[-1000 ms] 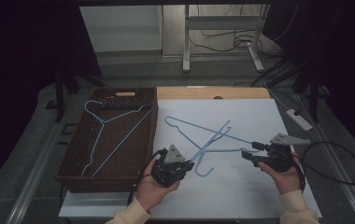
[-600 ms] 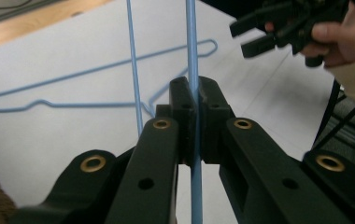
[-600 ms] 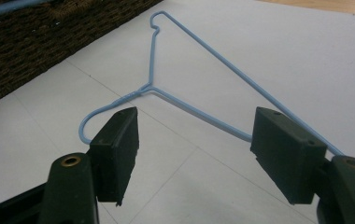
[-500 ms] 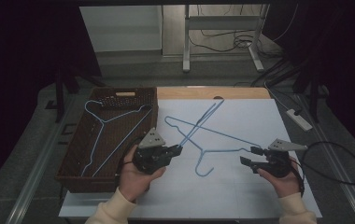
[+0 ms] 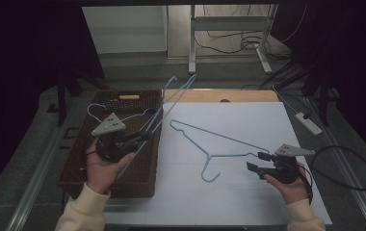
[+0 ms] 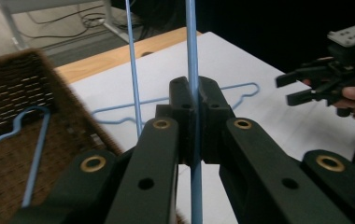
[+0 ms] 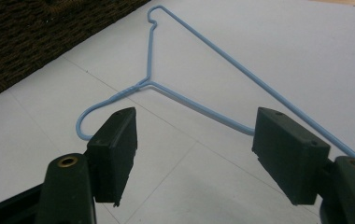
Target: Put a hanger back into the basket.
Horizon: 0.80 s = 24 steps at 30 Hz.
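My left gripper (image 5: 141,136) is shut on a blue wire hanger (image 5: 171,101) and holds it slanted in the air above the brown wicker basket (image 5: 77,144). In the left gripper view the jaws (image 6: 193,86) pinch one wire of that hanger (image 6: 190,42). A second blue hanger (image 5: 219,139) lies flat on the white sheet (image 5: 248,115), hook toward me. My right gripper (image 5: 258,161) hovers open just right of it. The right gripper view shows the open jaws (image 7: 194,121) above that hanger (image 7: 150,81), touching nothing.
Another blue hanger (image 5: 94,108) lies inside the basket (image 6: 12,84). A white power strip (image 5: 308,122) sits off the sheet's right edge, and a black cable (image 5: 349,168) loops near my right hand. A wooden table strip (image 5: 239,95) runs behind the sheet.
My left gripper has risen and swung left with its hanger, from over the white sheet to above the basket. The other hanger stays on the sheet, and the right hand has hardly moved.
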Each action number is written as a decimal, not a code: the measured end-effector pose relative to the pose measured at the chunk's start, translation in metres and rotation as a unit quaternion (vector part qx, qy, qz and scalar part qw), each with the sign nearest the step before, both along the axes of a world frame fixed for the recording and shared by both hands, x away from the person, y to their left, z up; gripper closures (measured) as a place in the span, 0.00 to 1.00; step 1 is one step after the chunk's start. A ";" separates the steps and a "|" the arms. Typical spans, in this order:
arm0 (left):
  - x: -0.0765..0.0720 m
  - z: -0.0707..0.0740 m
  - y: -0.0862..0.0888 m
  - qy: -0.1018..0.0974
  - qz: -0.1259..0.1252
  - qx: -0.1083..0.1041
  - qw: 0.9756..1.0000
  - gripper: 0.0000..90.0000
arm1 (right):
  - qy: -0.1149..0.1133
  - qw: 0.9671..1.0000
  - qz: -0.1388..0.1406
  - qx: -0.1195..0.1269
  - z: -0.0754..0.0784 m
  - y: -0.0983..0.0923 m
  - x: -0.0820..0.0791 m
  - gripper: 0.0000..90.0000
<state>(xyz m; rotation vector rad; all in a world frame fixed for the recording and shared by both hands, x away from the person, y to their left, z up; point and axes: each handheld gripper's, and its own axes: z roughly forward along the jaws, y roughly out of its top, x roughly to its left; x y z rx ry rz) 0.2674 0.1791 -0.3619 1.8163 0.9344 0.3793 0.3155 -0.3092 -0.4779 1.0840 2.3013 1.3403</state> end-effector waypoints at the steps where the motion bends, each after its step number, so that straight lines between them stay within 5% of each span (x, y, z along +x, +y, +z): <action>1: 0.001 -0.001 0.005 0.001 0.005 0.002 1.000 0.96 | 0.000 1.000 0.000 0.000 0.000 0.000 0.000 0.35; 13: 0.013 -0.019 0.064 0.035 0.040 0.020 0.998 0.97 | 0.005 1.000 0.000 -0.009 -0.003 0.003 0.001 0.35; 24: 0.021 -0.034 0.086 0.065 0.050 0.032 0.996 0.96 | 0.010 1.000 -0.003 -0.012 -0.005 0.004 0.002 0.35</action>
